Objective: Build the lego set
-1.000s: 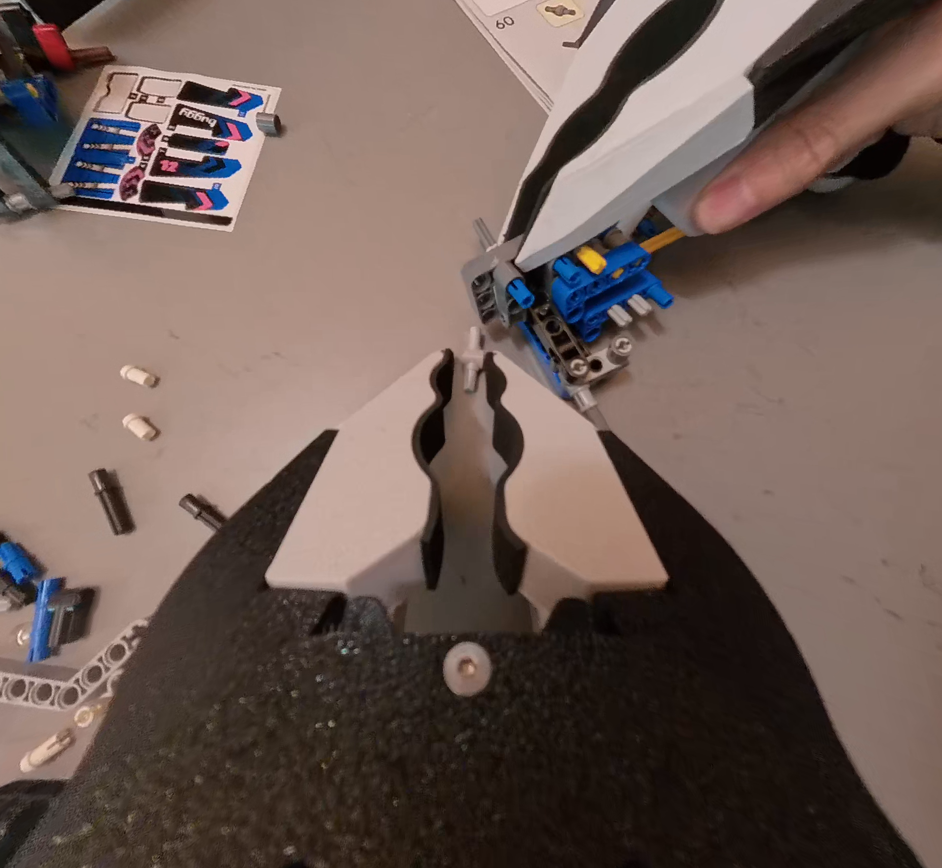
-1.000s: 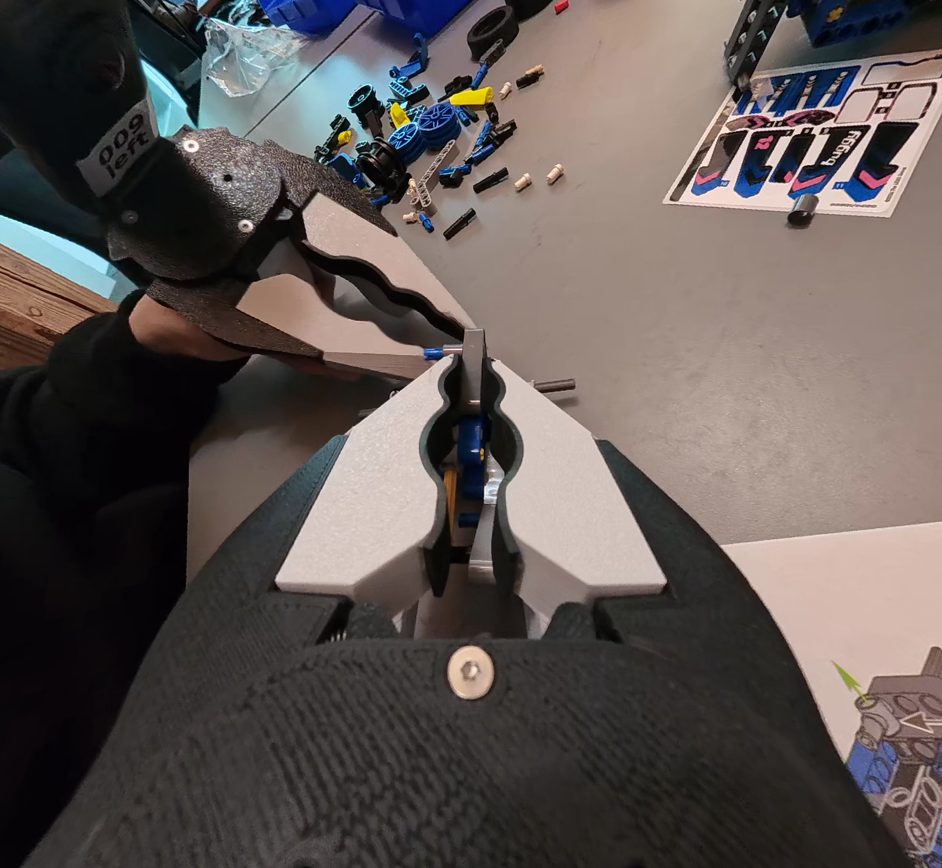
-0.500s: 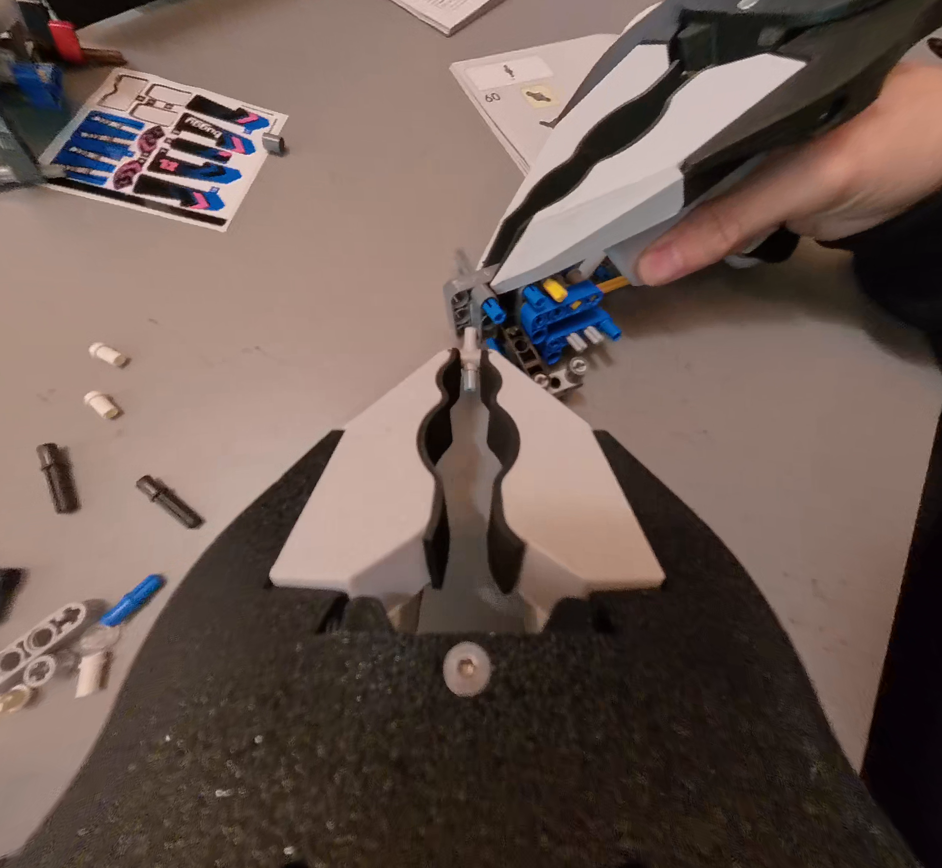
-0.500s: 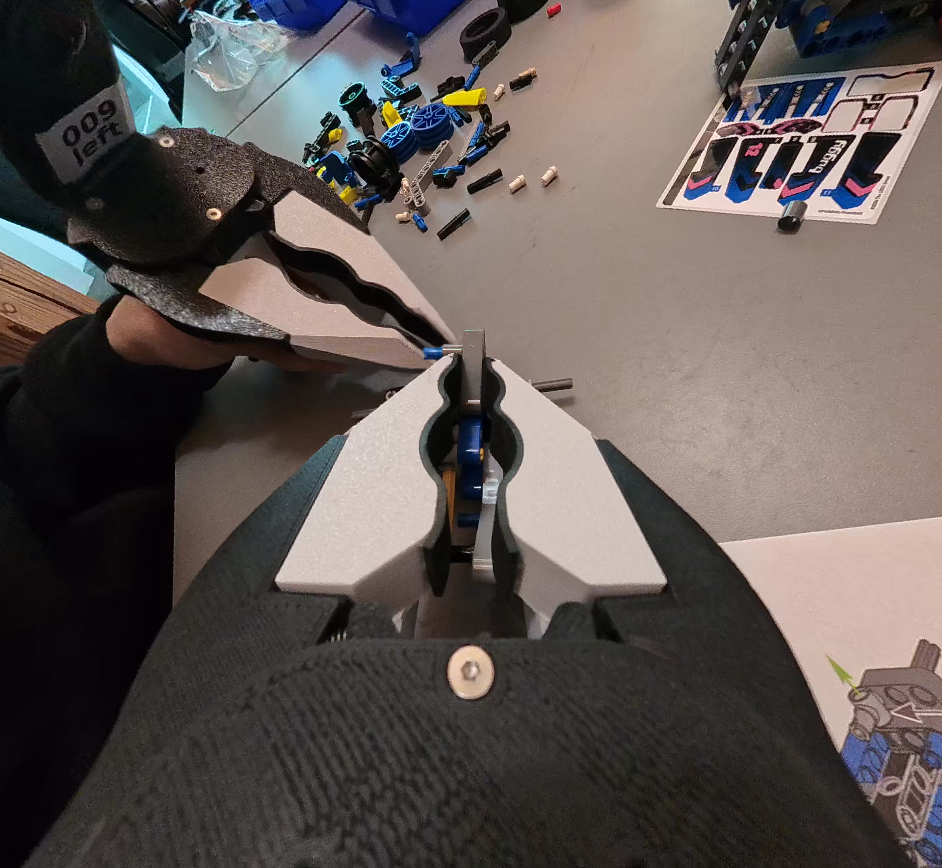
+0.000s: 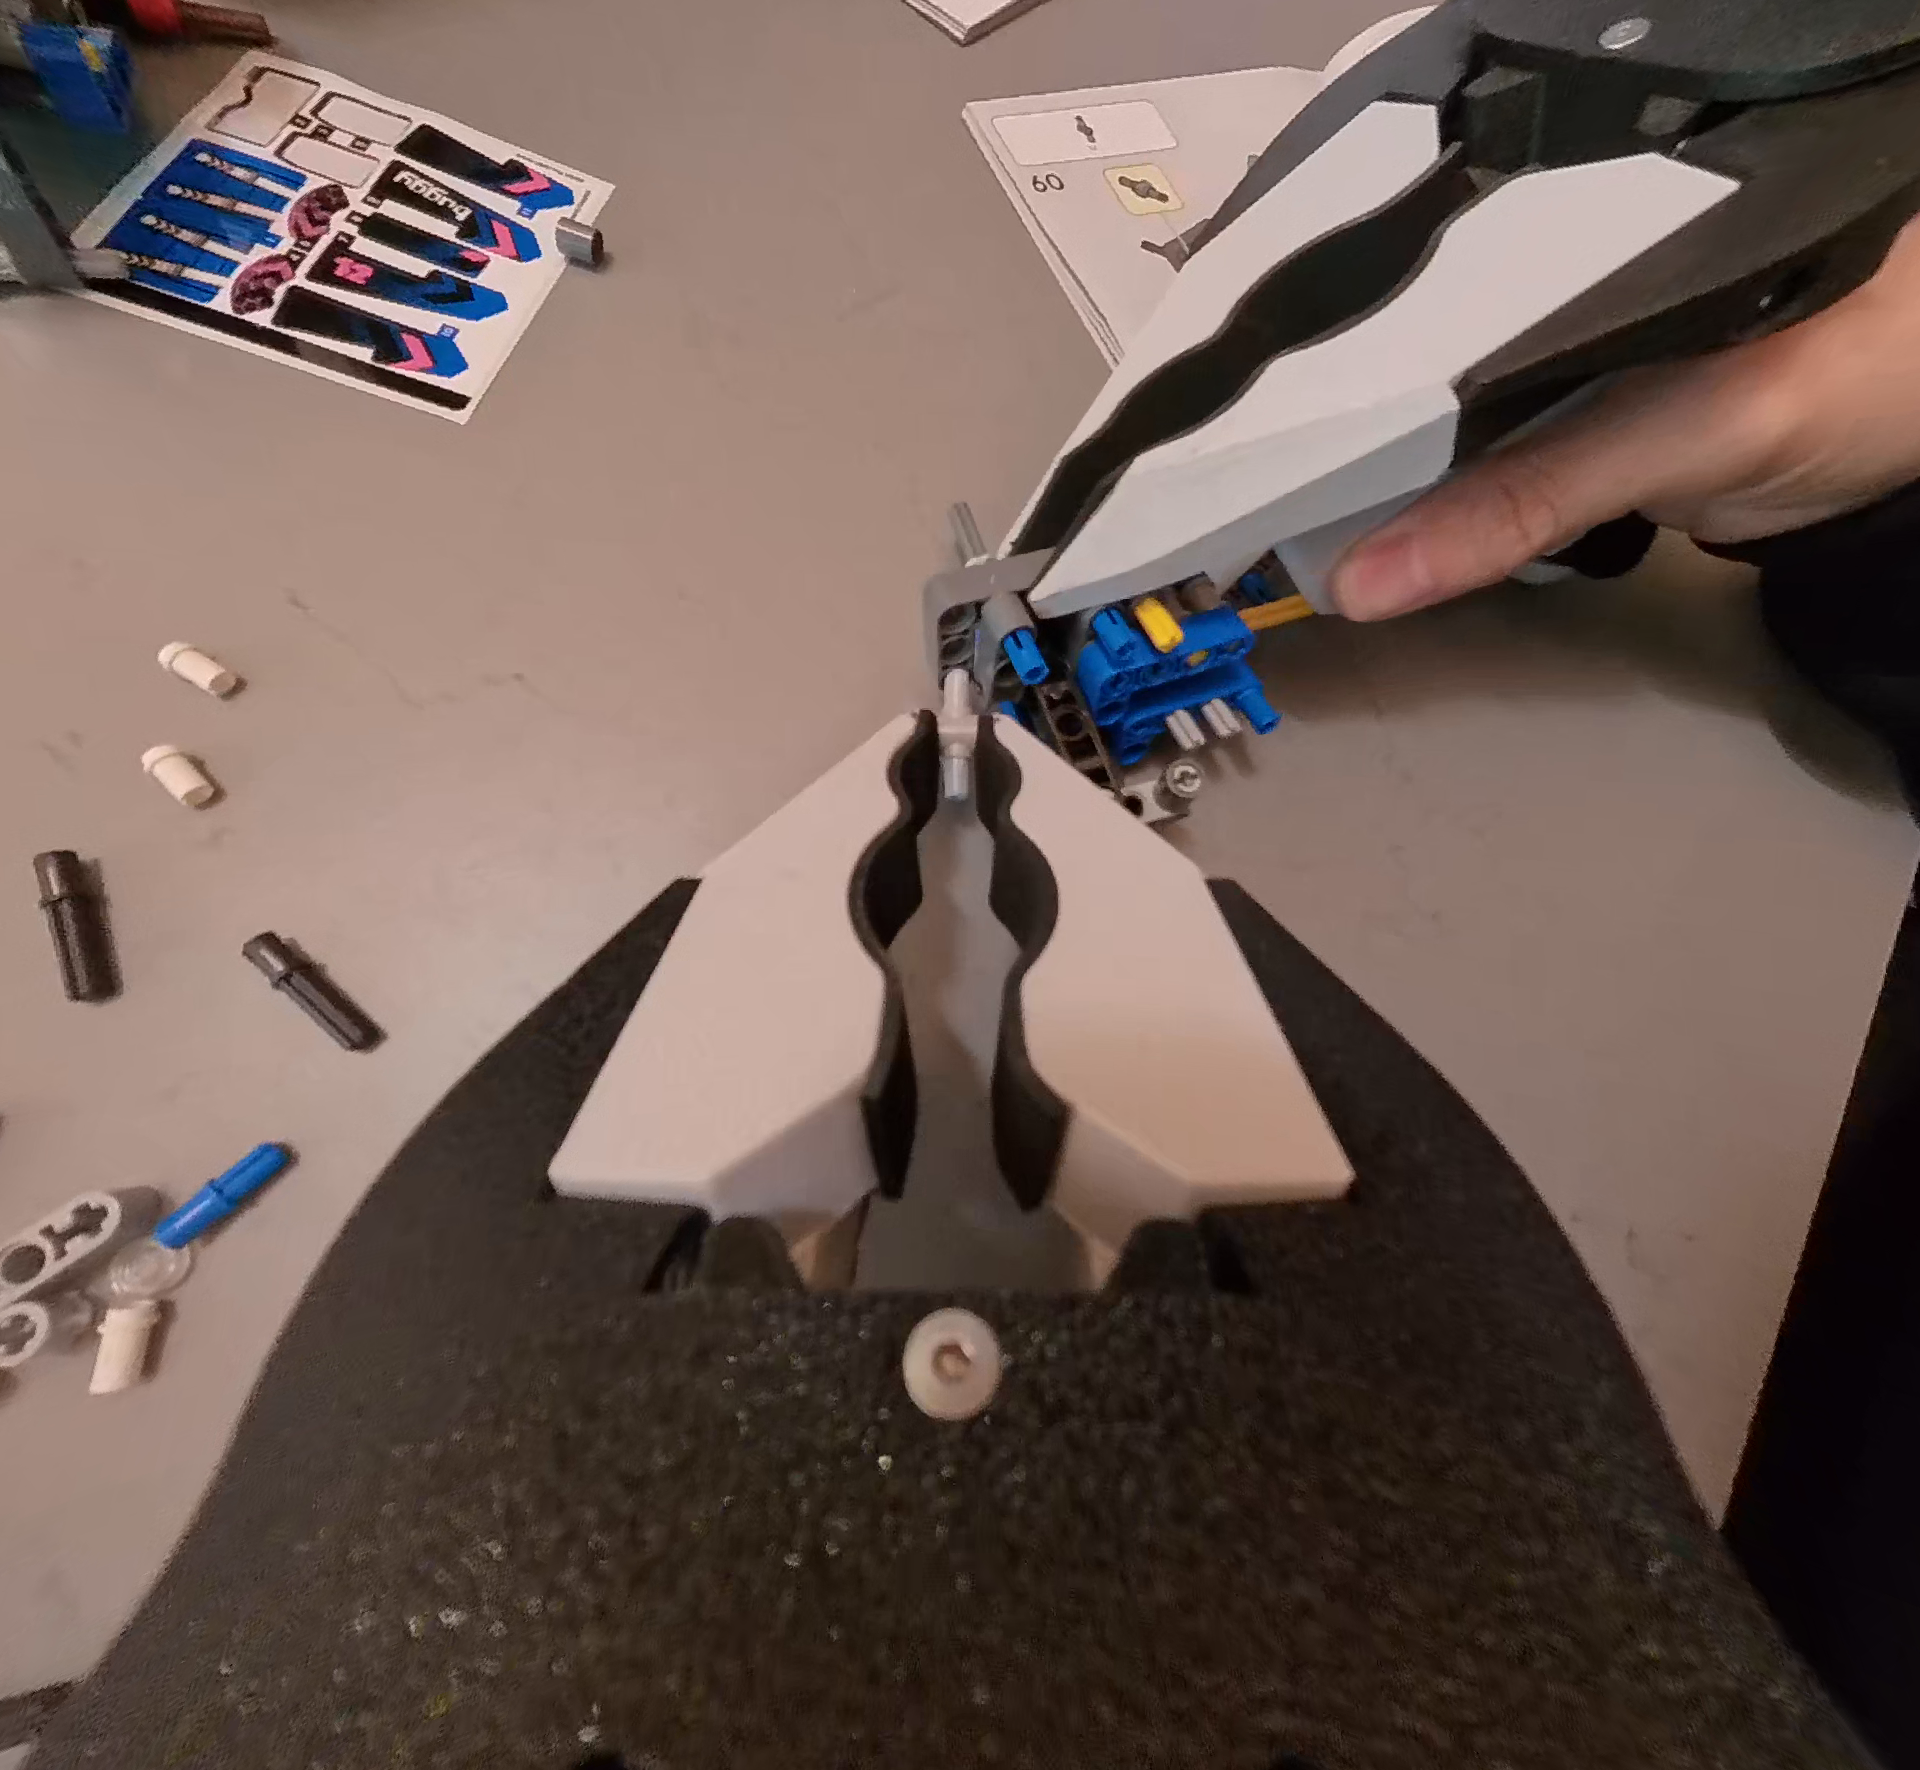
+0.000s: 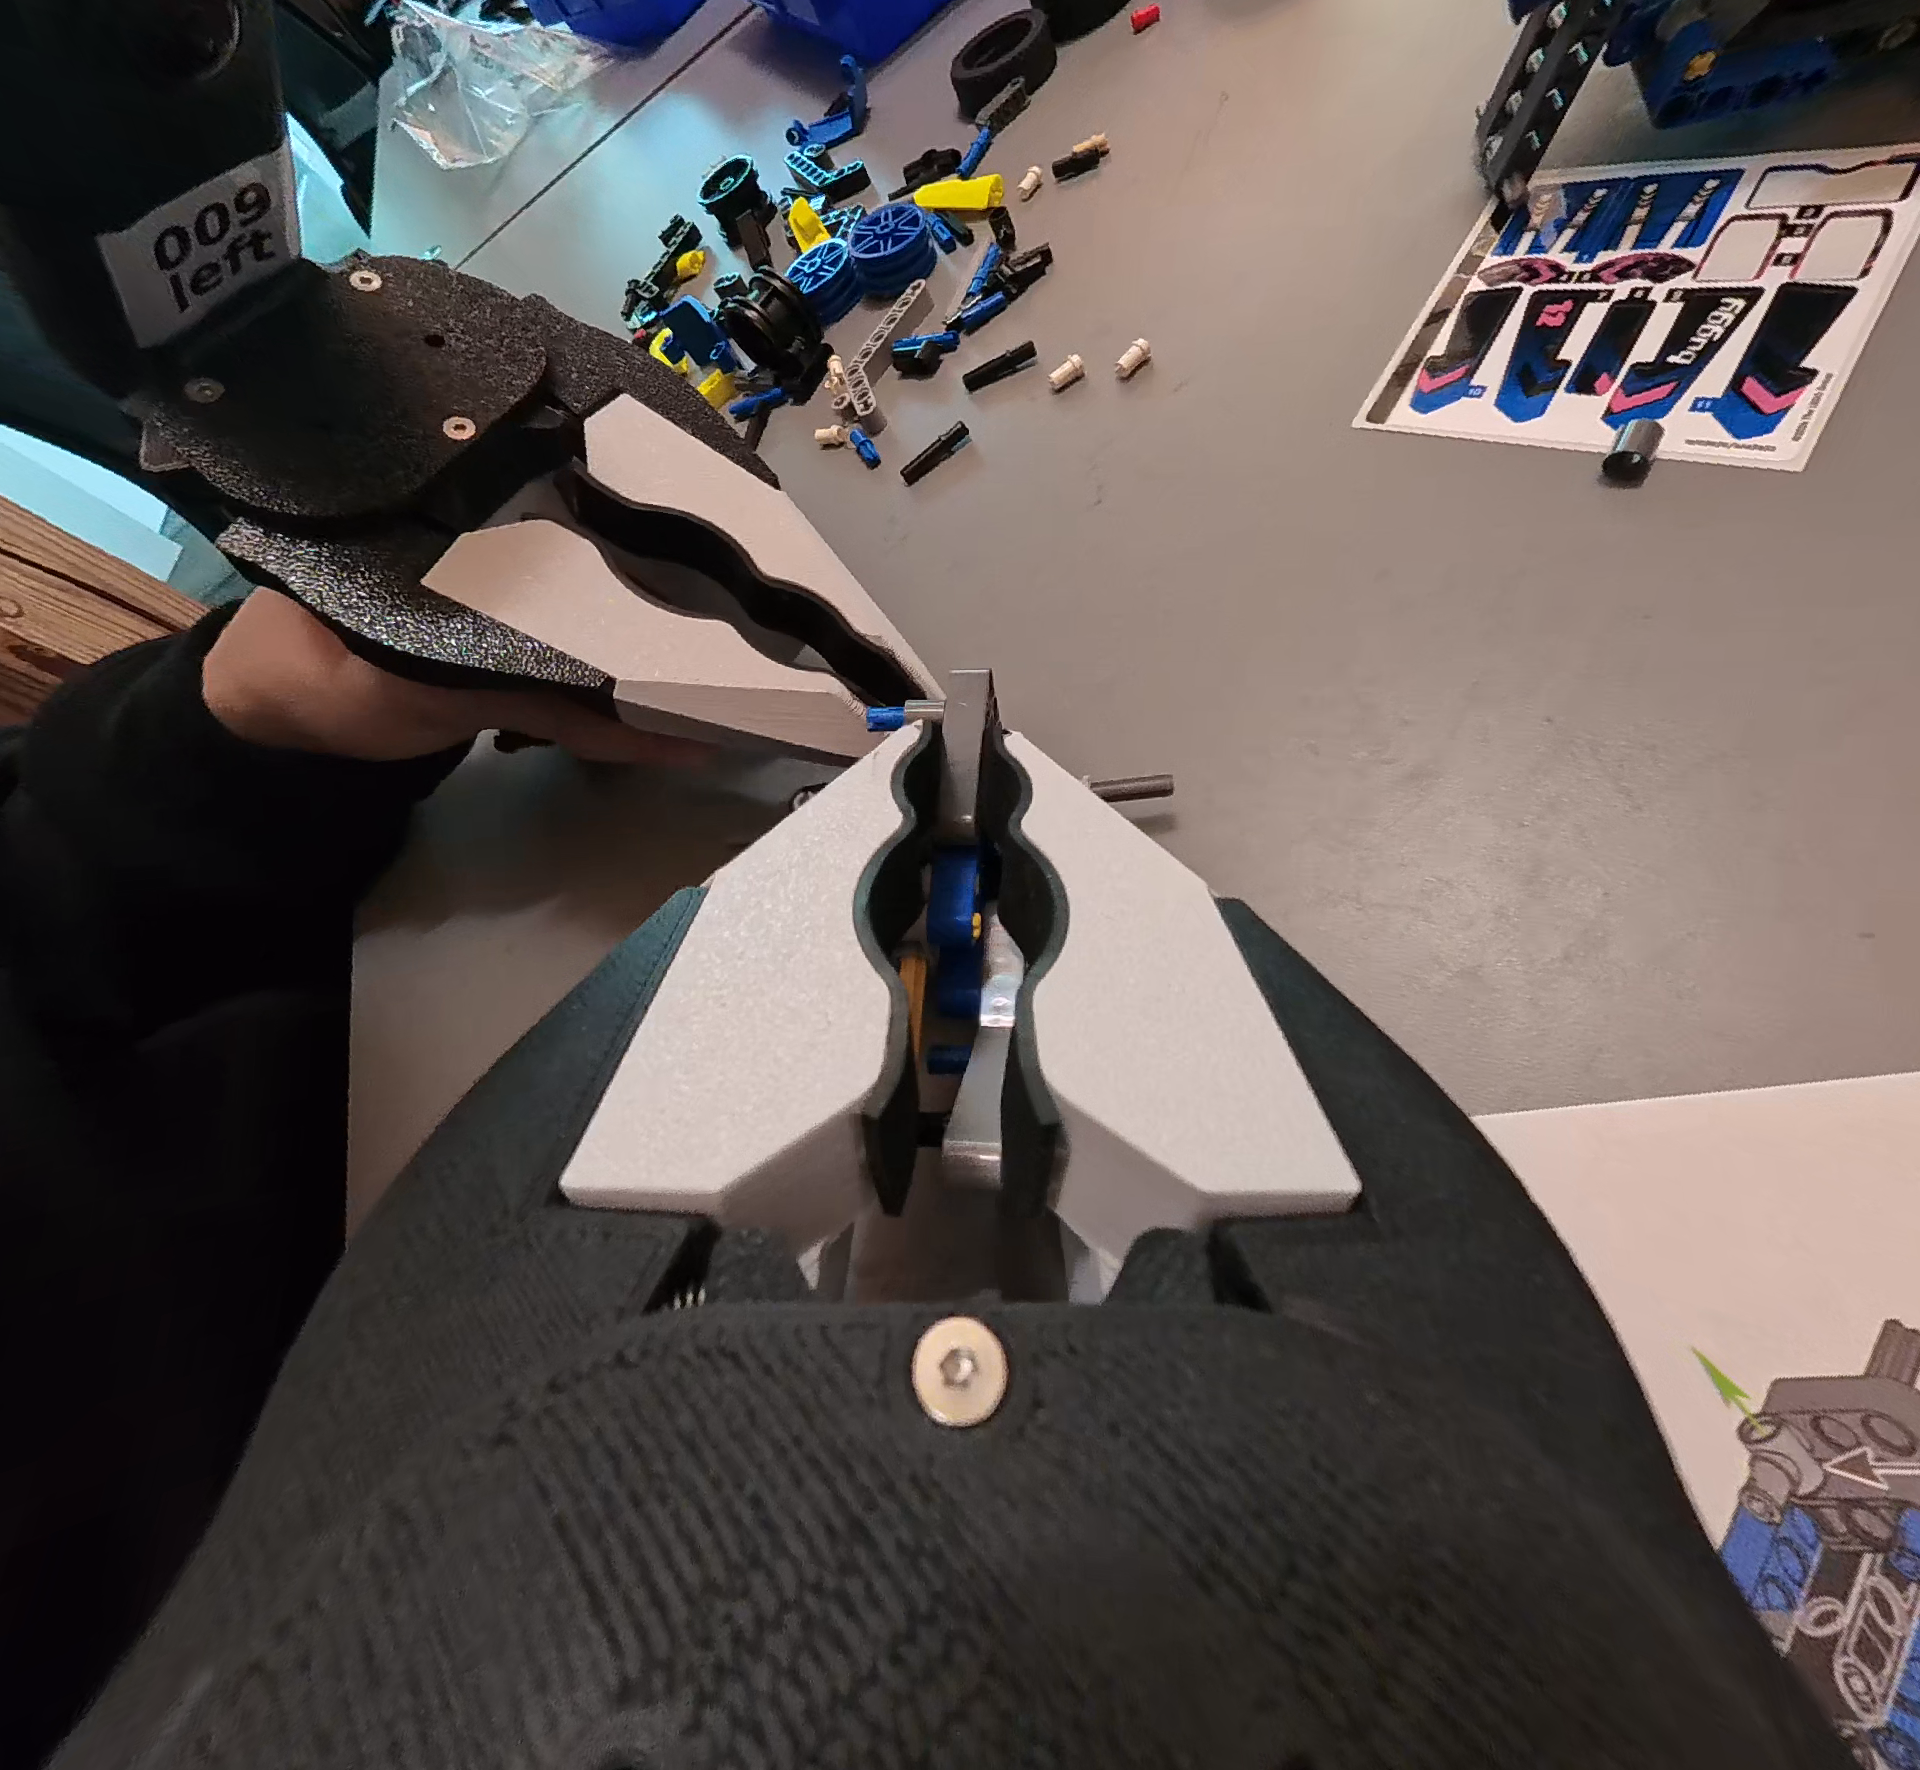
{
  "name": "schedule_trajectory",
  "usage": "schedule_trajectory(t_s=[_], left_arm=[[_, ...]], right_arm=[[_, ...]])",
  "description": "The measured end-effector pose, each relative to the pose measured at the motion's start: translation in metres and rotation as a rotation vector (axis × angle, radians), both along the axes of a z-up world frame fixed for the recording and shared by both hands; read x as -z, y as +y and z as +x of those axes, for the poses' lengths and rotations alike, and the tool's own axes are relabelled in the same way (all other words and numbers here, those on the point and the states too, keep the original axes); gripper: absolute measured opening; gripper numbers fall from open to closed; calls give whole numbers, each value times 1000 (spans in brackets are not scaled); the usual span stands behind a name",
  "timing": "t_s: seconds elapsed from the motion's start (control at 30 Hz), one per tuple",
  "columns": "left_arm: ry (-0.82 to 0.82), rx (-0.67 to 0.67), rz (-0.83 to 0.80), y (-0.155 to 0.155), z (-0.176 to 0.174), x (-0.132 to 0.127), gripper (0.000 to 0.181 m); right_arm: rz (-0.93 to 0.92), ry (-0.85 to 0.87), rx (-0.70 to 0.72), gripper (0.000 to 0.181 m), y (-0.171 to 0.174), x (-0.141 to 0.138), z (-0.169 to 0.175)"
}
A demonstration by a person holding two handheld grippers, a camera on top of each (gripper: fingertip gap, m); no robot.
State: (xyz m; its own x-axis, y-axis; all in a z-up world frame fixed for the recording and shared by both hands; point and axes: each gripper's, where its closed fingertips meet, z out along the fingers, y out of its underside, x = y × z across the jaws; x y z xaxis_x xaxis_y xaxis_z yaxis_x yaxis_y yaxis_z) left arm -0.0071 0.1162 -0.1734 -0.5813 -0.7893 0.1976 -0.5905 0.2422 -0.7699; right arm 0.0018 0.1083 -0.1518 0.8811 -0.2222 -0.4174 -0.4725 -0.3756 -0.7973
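A: Where does the build stand?

B: The right gripper [image 6: 958,754] is clamped on the blue-and-grey assembly [image 5: 1132,671], low over the table [image 5: 727,525]. The left gripper [image 5: 956,744] pinches a small grey pin [image 5: 957,733], its tip at the grey frame [image 5: 961,593] at twelve o'clock from the left gripper.

A: What could go wrong?

B: If the pin goes in crooked, I'd expect it to jam or slip out and roll toward the loose pegs [image 5: 187,723] at nine o'clock.

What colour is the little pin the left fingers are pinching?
Light grey pin, clearest in the left wrist view.
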Motion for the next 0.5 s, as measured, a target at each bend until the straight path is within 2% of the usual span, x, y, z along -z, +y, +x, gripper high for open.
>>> schedule_trajectory(t_s=[0.5], left_arm=[[149,-20,-248,0,0,-4,4]], right_arm=[[10,0,-26,8,1,-2,-4]])
